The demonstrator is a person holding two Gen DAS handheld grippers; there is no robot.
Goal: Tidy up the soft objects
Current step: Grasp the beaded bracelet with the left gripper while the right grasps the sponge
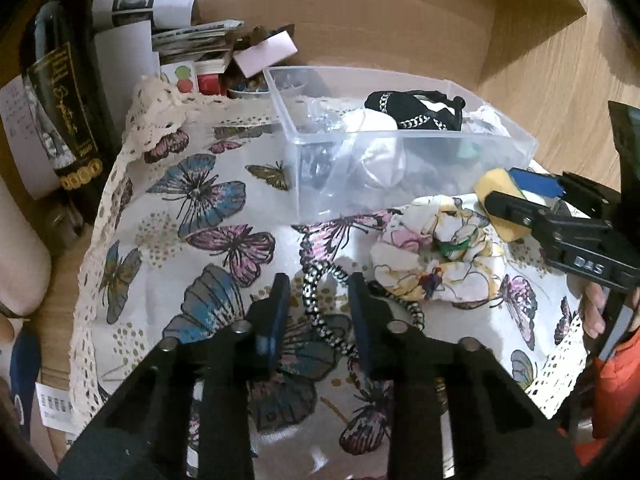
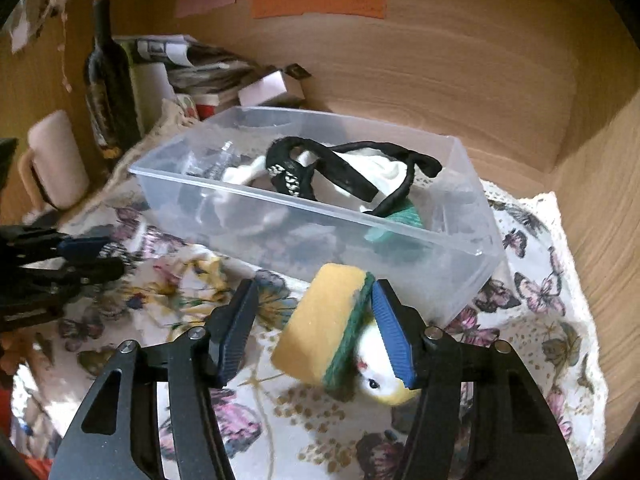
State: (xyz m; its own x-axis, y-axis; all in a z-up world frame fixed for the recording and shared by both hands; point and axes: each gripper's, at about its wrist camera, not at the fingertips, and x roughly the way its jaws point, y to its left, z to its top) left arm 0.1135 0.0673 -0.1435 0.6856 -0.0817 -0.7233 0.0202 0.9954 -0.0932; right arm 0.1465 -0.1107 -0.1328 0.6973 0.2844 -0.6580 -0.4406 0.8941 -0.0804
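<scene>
A clear plastic bin (image 1: 420,148) (image 2: 460,248) stands on a butterfly-print cloth (image 1: 200,216) and holds black, white and teal soft items. My left gripper (image 1: 320,312) is open, its fingers either side of a black-and-white braided band (image 1: 316,300) lying on the cloth. A crumpled floral fabric (image 1: 436,256) lies just right of it. My right gripper (image 2: 316,320) is open around a yellow sponge with a green scrub side (image 2: 324,328) (image 1: 496,200); the right finger touches the green side, the left finger stands apart. A small white-and-yellow plush (image 2: 380,380) lies under the right finger.
A dark wine bottle (image 1: 64,100) (image 2: 108,88), stacked papers and small boxes (image 1: 200,44) stand at the back left. A beige mug (image 2: 56,160) sits left of the bin. Wooden walls close the back and right. The left gripper shows at the far left of the right wrist view (image 2: 100,260).
</scene>
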